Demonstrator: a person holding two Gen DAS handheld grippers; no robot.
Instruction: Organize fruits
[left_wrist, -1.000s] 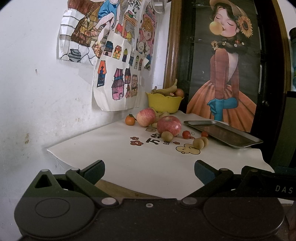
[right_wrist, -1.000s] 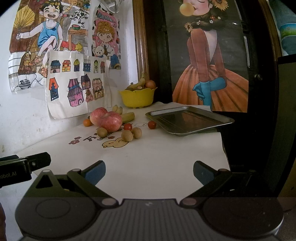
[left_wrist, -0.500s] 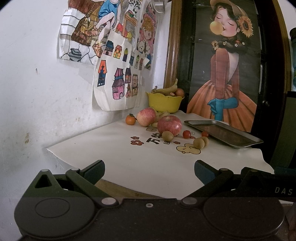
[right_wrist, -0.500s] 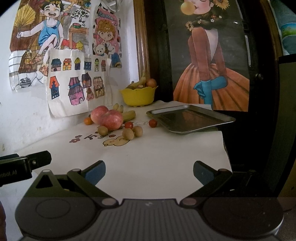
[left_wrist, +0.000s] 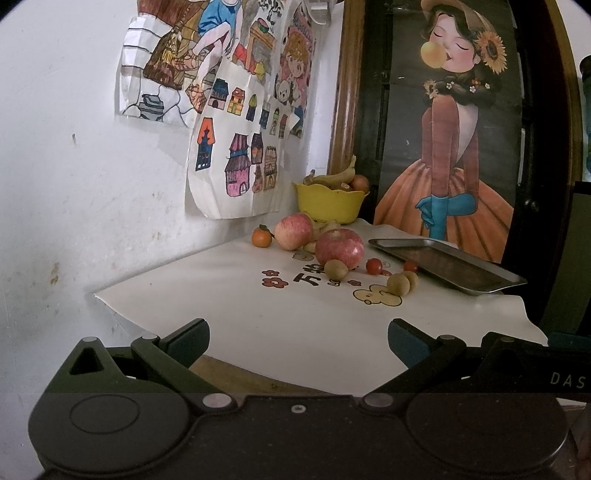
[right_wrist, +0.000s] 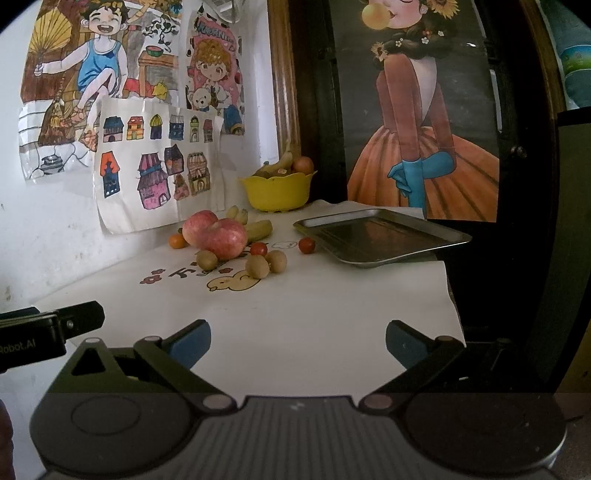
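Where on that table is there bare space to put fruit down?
The metal tray lies bare. The white cloth is open between the brown fruits and both open grippers. It is crowded around the apples, near the yellow bowl.

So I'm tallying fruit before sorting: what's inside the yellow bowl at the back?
Above the rim of the yellow scalloped plastic bowl show a darkened banana and a round orange-red fruit. The bowl's wall hides anything lying deeper.
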